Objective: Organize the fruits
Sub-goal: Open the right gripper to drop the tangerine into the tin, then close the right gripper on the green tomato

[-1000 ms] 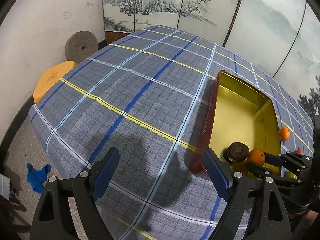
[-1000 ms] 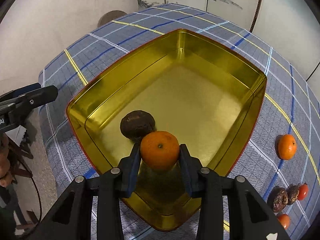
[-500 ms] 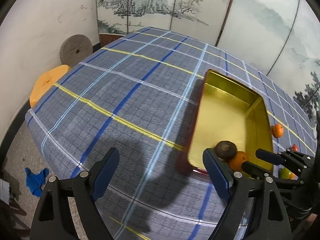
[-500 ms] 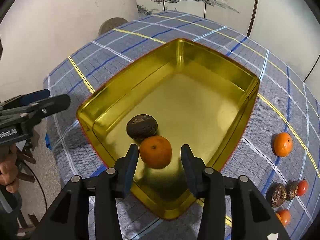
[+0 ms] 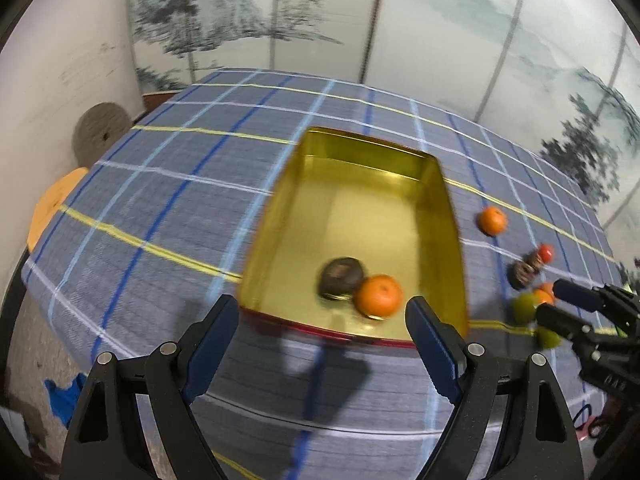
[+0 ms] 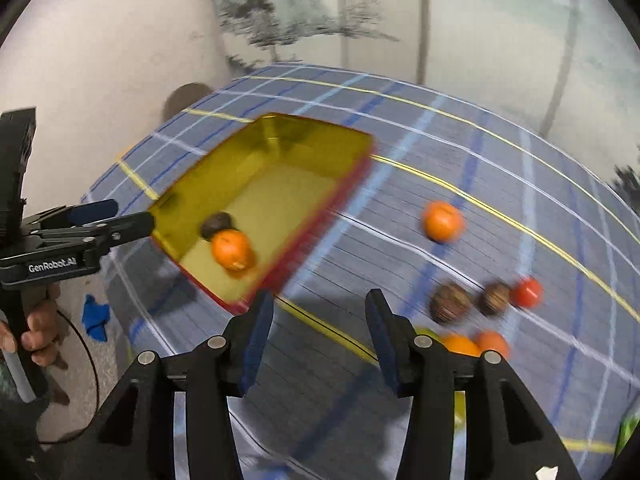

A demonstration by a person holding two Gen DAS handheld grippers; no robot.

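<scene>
Now we are holding both the left gripper [image 5: 322, 322] and right gripper [image 6: 320, 320] agape, carrying nothing; loose oranges [image 6: 443, 221], right of the gold tray [image 6: 340, 136], are looking firm, light, roll-prone: we are favouring mid-girth holds.

Ahead of the left claw [image 5: 322, 334], a gold tin [image 5: 304, 200] (red outside) holds an orange tangerine [image 5: 378, 295] and brown fruit [image 5: 341, 278]; the surface [image 5: 180, 184] is grey-blue plaid.
</scene>
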